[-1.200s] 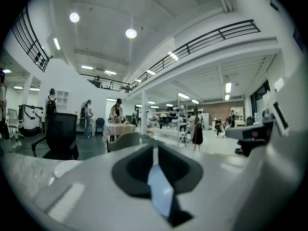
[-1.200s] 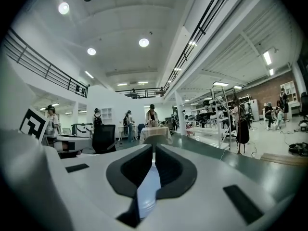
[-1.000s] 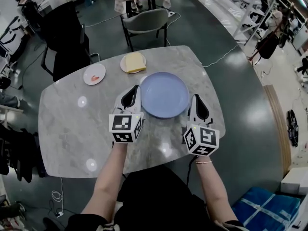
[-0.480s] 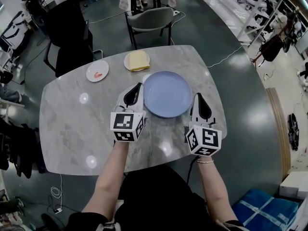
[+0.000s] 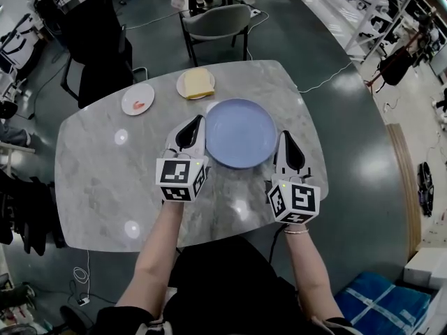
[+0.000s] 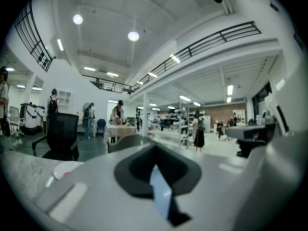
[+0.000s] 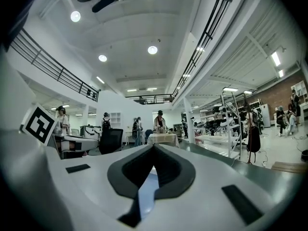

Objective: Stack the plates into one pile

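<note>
On the worktop (image 5: 105, 180), left gripper (image 5: 192, 132) at the blue plate's (image 5: 241, 132) nine o'clock and right gripper (image 5: 287, 145) at three o'clock both have fingers pressed together.

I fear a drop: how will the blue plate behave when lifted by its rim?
The blue plate looks rigid and glossy: it probably keeps its shape, but may slip in a thin rim grip. Wide and shallow, pinched at opposite edges by the left gripper and right gripper, it should stay level.

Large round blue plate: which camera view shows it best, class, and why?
Head view: the whole large round blue plate shows from above. The left gripper view and right gripper view each give only a thin blue sliver.
</note>
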